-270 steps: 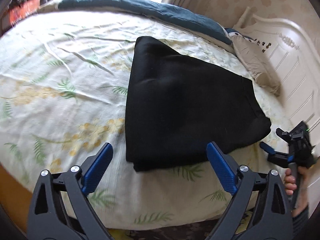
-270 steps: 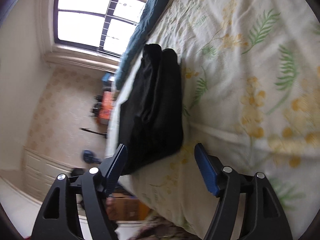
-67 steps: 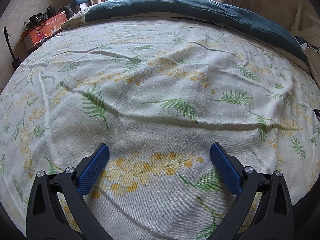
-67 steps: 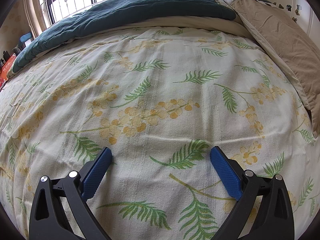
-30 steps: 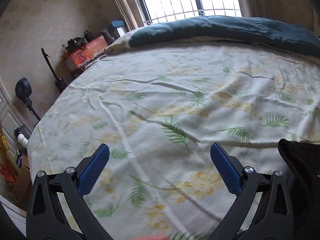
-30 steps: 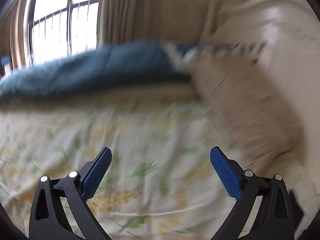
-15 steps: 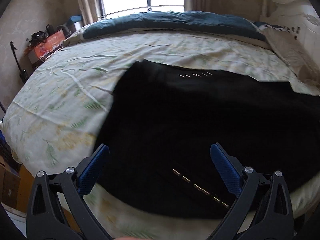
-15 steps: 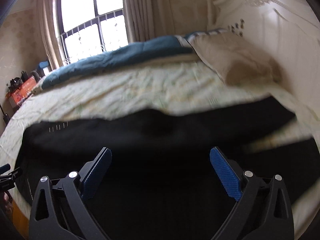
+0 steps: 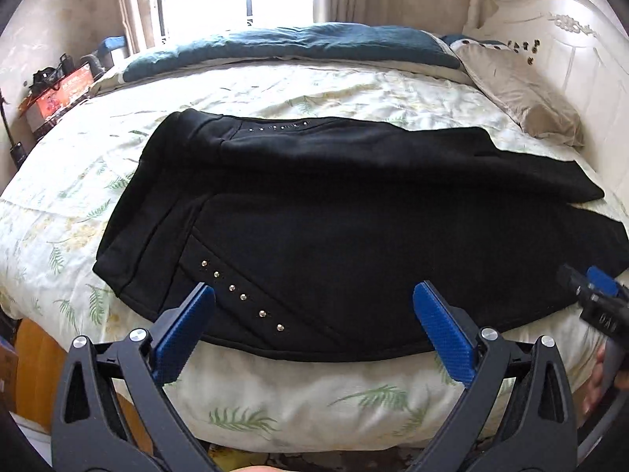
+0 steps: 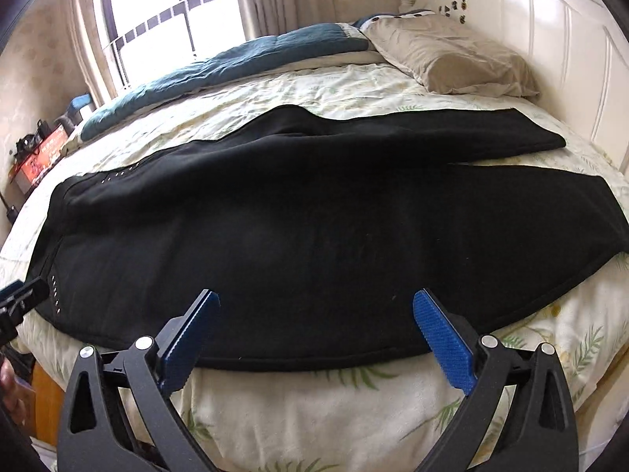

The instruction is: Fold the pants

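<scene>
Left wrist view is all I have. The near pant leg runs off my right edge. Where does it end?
Observer: On the bed. The right wrist view shows the near leg's hem lying on the sheet, on the headboard side.
Operator: Right gripper state? It's just a blurred sliver here.
Observer: Right gripper is open and holds nothing. It is lined up on the near edge of the pants, about mid-length.
Operator: And my left gripper from outside?
Observer: Left gripper sits at the waist end, just beside the near stud row. I cannot tell whether it touches the cloth.
</scene>
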Demonstrator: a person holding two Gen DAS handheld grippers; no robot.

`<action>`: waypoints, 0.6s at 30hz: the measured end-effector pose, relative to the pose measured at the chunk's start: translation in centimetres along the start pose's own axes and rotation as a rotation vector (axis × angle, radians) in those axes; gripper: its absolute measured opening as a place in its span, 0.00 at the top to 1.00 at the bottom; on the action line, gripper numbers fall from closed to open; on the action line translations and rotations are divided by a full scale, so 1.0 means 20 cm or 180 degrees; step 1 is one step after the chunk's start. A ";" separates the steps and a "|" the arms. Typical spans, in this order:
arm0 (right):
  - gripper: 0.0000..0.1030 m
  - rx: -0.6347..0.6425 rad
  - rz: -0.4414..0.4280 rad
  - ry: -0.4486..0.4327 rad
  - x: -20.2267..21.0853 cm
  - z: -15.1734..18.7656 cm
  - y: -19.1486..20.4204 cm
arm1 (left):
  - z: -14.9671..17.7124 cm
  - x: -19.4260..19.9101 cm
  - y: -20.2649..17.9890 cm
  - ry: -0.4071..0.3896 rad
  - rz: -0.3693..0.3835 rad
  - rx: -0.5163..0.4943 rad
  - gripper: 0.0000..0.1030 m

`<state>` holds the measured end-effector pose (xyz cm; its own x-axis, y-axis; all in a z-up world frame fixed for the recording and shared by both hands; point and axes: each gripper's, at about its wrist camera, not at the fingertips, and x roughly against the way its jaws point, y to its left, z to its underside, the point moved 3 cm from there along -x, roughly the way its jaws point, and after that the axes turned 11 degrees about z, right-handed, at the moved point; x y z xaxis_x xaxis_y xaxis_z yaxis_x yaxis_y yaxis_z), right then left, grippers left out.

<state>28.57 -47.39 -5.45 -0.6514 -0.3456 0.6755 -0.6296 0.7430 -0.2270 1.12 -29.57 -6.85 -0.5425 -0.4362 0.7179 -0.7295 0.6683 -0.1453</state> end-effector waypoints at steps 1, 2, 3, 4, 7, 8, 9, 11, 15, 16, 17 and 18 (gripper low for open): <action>0.05 0.0021 -0.0009 0.0003 0.01 0.00 0.01 | 0.01 0.00 0.00 0.0015 0.0010 0.0019 0.02; 0.05 0.0033 -0.0014 0.0000 0.02 0.01 0.02 | 0.01 0.01 -0.02 0.0031 0.0046 0.0053 0.02; 0.05 0.0046 -0.0027 -0.0013 0.03 0.01 0.03 | 0.02 0.01 -0.03 0.0046 0.0073 0.0074 0.02; 0.05 0.0054 -0.0045 -0.0025 0.04 0.02 0.04 | 0.03 0.02 -0.04 0.0072 0.0092 0.0083 0.02; 0.05 0.0094 -0.0078 -0.0006 0.06 0.03 0.08 | 0.05 0.03 -0.05 0.0085 0.0101 0.0083 0.02; 0.05 0.0099 -0.0090 -0.0007 0.06 0.04 0.08 | 0.06 0.03 -0.06 0.0092 0.0093 0.0070 0.02; 0.05 0.0108 -0.0100 -0.0004 0.07 0.04 0.09 | 0.07 0.03 -0.06 0.0095 0.0087 0.0067 0.02; 0.05 0.0119 -0.0108 0.0012 0.07 0.05 0.10 | 0.08 0.04 -0.06 0.0104 0.0062 0.0059 0.02; 0.05 0.0085 -0.0138 0.0041 0.07 0.06 0.10 | 0.11 0.04 -0.05 0.0129 0.0059 0.0106 0.02; 0.05 0.0074 -0.0146 0.0052 0.07 0.06 0.10 | 0.12 0.04 -0.05 0.0138 0.0058 0.0109 0.02; 0.05 0.0067 -0.0151 0.0060 0.07 0.06 0.10 | 0.12 0.04 -0.05 0.0146 0.0049 0.0112 0.02; 0.05 0.0059 -0.0160 0.0069 0.07 0.06 0.10 | 0.13 0.04 -0.06 0.0145 0.0044 0.0116 0.02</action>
<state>25.83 -47.03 -5.75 -0.6096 -0.3695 0.7013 -0.6691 0.7142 -0.2053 0.37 -32.25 -7.80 -0.5338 -0.3987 0.7457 -0.7372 0.6514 -0.1795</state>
